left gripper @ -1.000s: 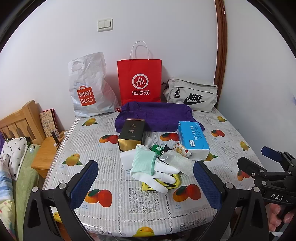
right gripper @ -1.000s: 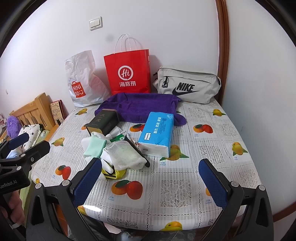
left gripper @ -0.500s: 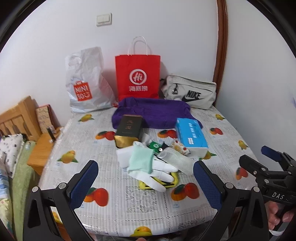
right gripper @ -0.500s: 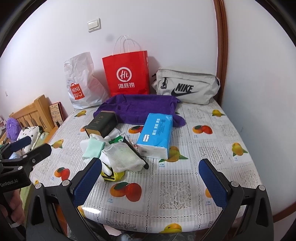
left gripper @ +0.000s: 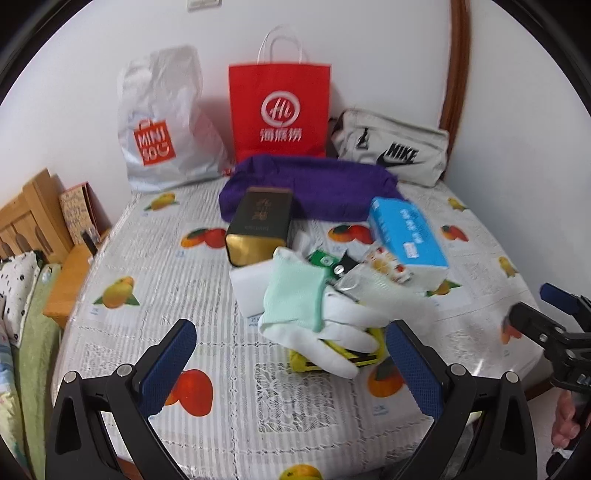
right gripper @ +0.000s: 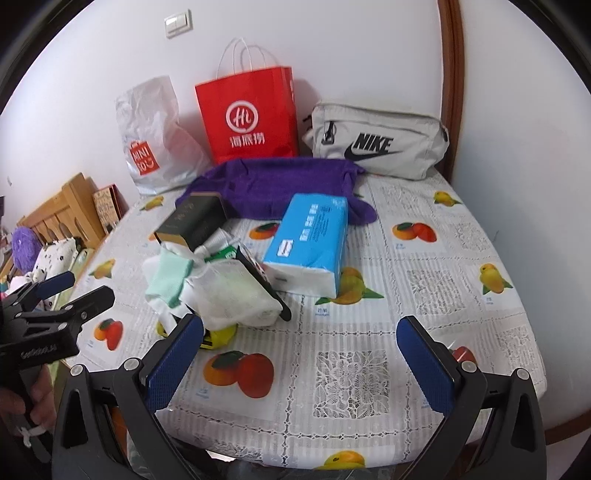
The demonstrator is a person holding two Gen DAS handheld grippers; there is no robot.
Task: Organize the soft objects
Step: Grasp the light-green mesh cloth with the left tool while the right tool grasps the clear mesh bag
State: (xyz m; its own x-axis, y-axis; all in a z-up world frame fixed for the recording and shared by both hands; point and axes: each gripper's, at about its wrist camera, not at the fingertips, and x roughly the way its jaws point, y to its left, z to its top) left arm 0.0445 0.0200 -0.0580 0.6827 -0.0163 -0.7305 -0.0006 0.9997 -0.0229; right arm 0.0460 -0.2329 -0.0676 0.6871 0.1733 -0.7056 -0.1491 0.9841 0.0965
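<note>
Both grippers stand wide open and empty at the table's near edge. Your left gripper (left gripper: 290,349) sits nearer the glove pile (left gripper: 317,314), which lies just ahead at the table's middle, fingers trailing toward its right pad. Your right gripper (right gripper: 301,345) has the pile (right gripper: 207,284) off its left finger.

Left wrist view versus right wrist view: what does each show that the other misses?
Only the left view shows the white glove fingers draped over the pile. Only the right view shows the fuzzy purple ball beside the wooden headboard and the white wall switch in full. Both share the red paper bag, blue tissue pack and purple towel.
</note>
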